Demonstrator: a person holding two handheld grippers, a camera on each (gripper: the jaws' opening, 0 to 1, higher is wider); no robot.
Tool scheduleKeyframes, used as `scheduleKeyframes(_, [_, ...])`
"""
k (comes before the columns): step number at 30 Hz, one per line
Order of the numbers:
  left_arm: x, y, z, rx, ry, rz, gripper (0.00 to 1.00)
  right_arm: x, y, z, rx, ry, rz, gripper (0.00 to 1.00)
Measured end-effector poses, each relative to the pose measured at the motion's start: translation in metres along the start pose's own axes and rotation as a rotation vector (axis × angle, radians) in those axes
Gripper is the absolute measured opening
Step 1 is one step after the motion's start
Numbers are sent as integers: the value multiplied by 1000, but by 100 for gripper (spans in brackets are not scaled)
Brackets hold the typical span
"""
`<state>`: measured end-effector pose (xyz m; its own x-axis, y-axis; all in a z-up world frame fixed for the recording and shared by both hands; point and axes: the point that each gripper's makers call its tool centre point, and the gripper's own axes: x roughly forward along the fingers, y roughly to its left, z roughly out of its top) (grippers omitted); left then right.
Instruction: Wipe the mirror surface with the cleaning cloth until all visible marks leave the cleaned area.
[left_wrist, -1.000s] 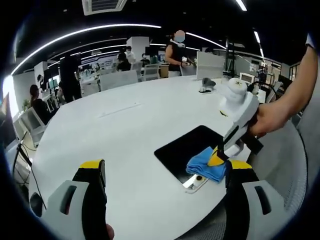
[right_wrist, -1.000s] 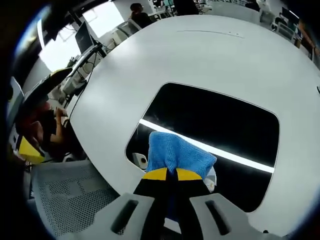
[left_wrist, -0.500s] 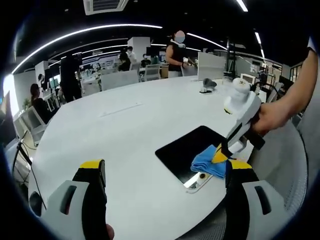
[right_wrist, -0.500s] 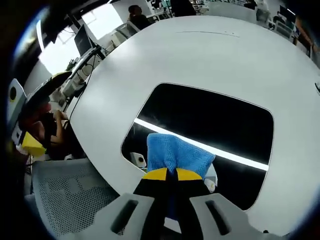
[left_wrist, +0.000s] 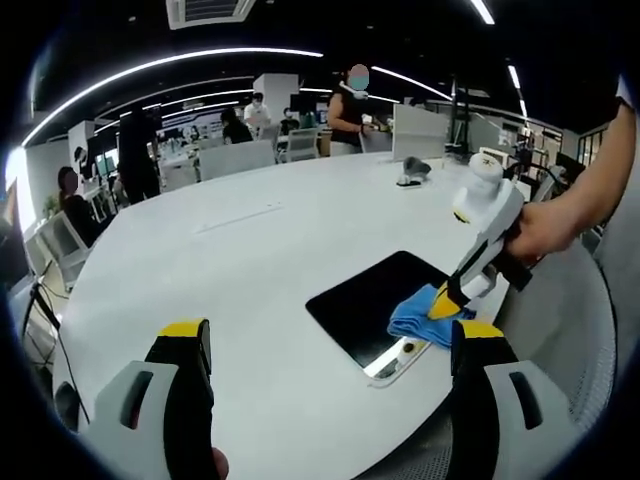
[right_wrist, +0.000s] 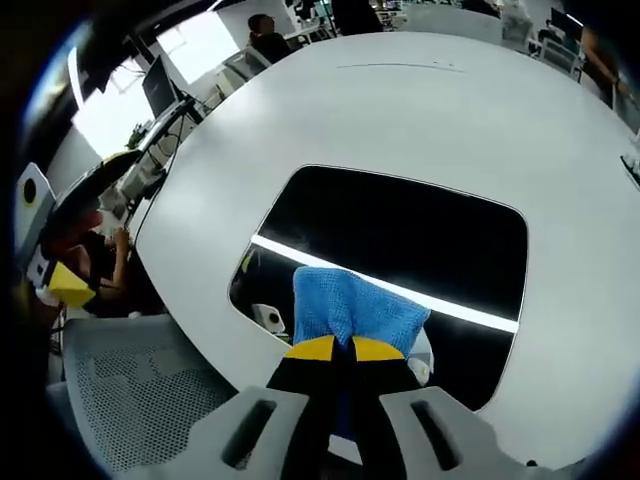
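while the right gripper (right_wrist: 333, 347) has its fingers pinched on the blue cloth (right_wrist: 352, 308), the cloth rests on the dark mirror (right_wrist: 400, 250) near its close edge. left gripper (left_wrist: 325, 345) hovers with fingers wide over the white tabletop (left_wrist: 250, 260); people stand beyond.

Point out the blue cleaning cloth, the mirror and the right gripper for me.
blue cleaning cloth (right_wrist: 352, 310), right gripper view, middle of the bunched fabric ahead of the jaws.
mirror (right_wrist: 400, 235), right gripper view, bare dark glass beyond the cloth.
right gripper (left_wrist: 446, 305), left gripper view, yellow tips pinching the cloth.
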<state>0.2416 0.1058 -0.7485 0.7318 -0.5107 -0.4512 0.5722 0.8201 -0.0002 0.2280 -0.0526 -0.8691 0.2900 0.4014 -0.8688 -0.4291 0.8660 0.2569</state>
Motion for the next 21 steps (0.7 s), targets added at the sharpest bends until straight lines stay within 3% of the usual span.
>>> scheduleKeyframes(21, [4, 0, -1, -11, 4, -3, 99, 1, -4, 5, 9, 0, -12, 0])
